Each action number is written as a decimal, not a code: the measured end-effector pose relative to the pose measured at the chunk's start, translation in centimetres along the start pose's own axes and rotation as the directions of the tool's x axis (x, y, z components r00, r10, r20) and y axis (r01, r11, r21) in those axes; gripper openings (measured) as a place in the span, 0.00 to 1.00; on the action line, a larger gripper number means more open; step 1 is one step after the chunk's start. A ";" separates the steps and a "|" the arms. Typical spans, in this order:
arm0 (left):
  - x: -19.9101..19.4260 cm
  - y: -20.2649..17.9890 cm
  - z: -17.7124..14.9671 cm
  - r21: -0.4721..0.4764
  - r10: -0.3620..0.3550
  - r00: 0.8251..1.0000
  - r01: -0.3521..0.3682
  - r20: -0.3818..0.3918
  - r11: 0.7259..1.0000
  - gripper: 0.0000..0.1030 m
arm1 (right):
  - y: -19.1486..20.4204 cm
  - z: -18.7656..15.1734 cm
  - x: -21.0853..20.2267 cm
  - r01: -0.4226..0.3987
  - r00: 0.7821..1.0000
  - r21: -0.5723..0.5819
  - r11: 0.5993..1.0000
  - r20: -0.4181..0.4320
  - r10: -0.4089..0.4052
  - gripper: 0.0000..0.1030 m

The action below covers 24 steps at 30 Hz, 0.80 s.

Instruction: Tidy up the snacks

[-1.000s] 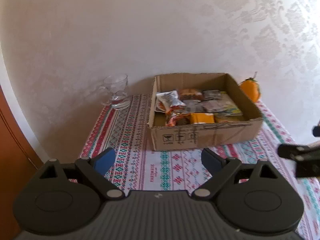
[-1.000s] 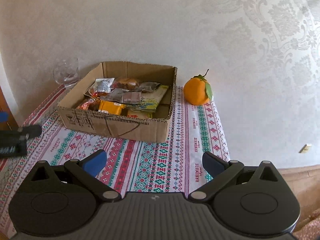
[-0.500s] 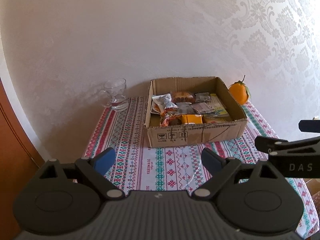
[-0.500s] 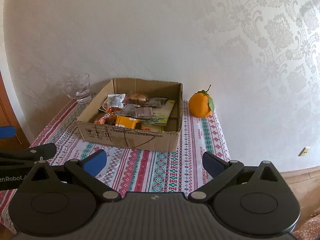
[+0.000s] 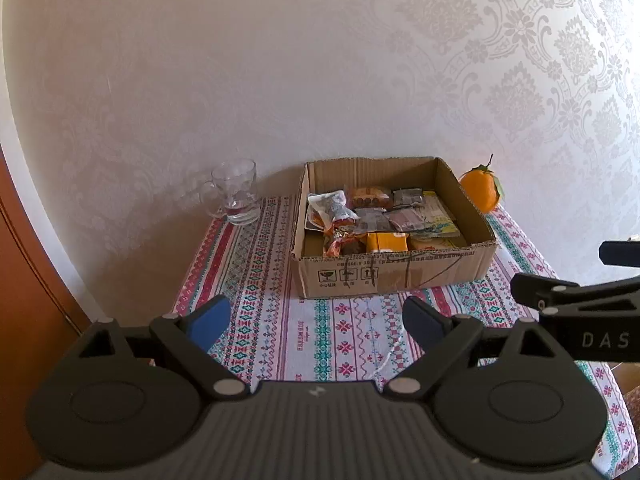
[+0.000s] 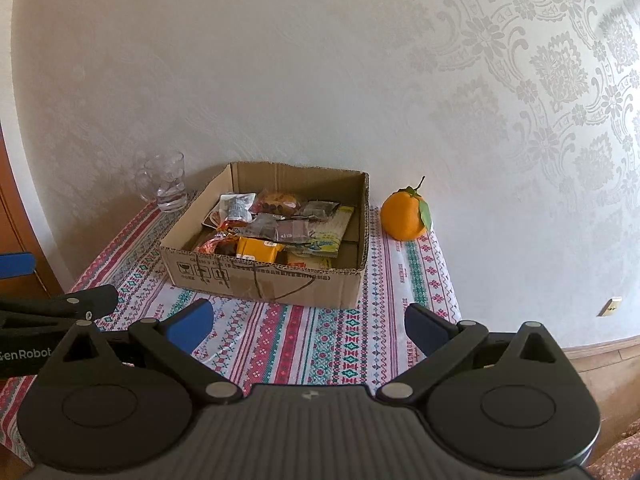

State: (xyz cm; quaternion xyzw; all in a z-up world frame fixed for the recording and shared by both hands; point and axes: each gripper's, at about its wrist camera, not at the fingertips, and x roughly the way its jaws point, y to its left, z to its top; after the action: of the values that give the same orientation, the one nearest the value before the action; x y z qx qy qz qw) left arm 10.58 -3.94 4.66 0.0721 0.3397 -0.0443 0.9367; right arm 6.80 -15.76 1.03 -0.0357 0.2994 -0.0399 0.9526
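snacks (image 5: 376, 220) are seen boxed at 12 o'clock of both grippers | left gripper (image 5: 316, 320) released, empty | right gripper (image 6: 306, 326) released, empty | neither is judged nearer

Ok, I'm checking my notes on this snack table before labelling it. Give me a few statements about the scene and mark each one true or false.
1. The snack packets lie inside the cardboard box. True.
2. The orange sits inside the box. False: it stands on the tablecloth outside the box, by the wall.
3. The glass mug stands beside the box, on the side away from the orange. True.
4. The left tongs hold a packet. False: they are open, with nothing between them.
5. The right tongs are open, short of the box. True.
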 end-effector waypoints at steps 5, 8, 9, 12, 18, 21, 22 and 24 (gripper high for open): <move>0.0 0.0 0.0 0.000 0.001 1.000 -0.001 0.001 1.000 0.90 | 0.0 0.0 -0.1 0.002 1.000 -0.004 1.000 0.002 -0.002 1.00; 0.0 0.0 0.0 0.002 0.001 1.000 -0.001 0.004 1.000 0.90 | 0.0 0.0 -0.1 0.003 1.000 -0.004 1.000 0.005 -0.003 1.00; 0.0 0.0 0.0 0.001 0.001 1.000 -0.001 0.004 1.000 0.90 | -0.1 0.0 -0.1 0.002 1.000 -0.004 1.000 0.006 -0.002 1.00; 0.0 0.0 0.0 0.002 0.001 1.000 -0.001 0.004 1.000 0.90 | -0.1 0.1 -0.1 0.002 1.000 -0.002 1.000 0.006 -0.002 1.00; 0.0 0.1 0.1 0.003 0.000 1.000 0.000 0.007 1.000 0.90 | 0.0 0.1 -0.3 -0.001 1.000 -0.004 1.000 0.011 0.001 1.00; 0.0 0.2 0.1 0.002 0.000 1.000 0.000 0.004 1.000 0.90 | 0.0 0.1 -0.3 0.001 1.000 -0.005 1.000 0.009 -0.001 1.00; 0.0 0.2 0.1 0.001 -0.001 1.000 0.001 0.003 1.000 0.90 | 0.0 0.1 -0.3 0.002 1.000 -0.006 1.000 0.010 -0.002 1.00; 0.0 0.2 0.1 0.002 -0.001 1.000 0.001 0.004 1.000 0.90 | 0.0 0.1 -0.3 0.002 1.000 -0.005 1.000 0.009 -0.002 1.00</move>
State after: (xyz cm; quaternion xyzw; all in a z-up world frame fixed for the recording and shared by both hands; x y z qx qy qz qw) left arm 10.70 -3.76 4.77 0.0727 0.3377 -0.0455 0.9373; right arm 6.61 -15.73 1.31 -0.0384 0.2952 -0.0397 0.9538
